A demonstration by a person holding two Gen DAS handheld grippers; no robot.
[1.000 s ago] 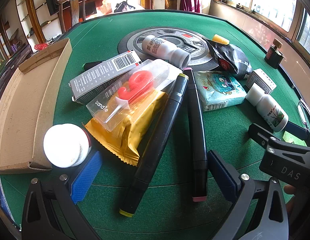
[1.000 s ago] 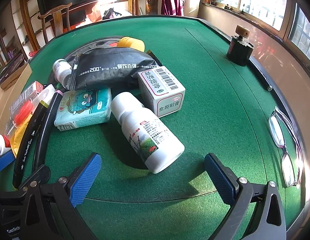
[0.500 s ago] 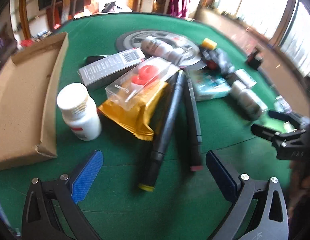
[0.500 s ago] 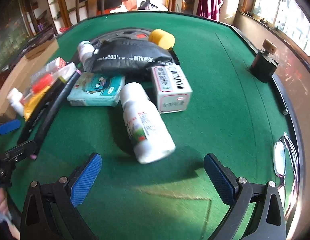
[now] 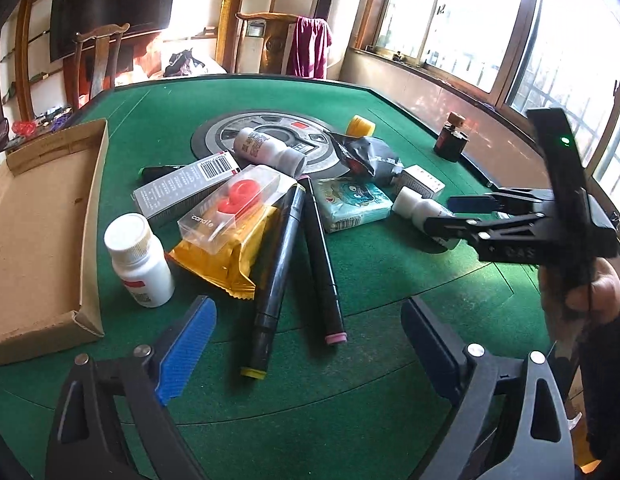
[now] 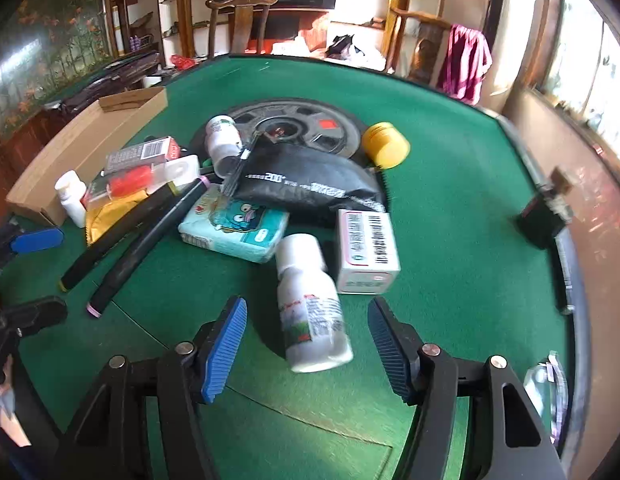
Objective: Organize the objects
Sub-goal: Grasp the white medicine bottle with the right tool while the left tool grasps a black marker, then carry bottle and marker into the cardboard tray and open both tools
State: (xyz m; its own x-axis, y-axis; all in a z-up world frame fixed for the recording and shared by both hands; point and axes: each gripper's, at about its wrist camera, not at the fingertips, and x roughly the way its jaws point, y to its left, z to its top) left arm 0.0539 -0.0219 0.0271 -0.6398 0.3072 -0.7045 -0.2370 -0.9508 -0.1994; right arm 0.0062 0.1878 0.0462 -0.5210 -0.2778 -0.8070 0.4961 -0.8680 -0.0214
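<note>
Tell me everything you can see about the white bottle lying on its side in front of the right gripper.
The white plastic bottle with a green and red printed label lies on its side on the green felt table, white cap pointing away, near the pink-edged barcode box. Its base sits between the right gripper pads, which are closing but not yet pressing it. The image is slightly blurred.

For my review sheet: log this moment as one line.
left gripper: closing, empty | right gripper: closing around lying white bottle, pads not touching | cardboard tray: empty
</note>
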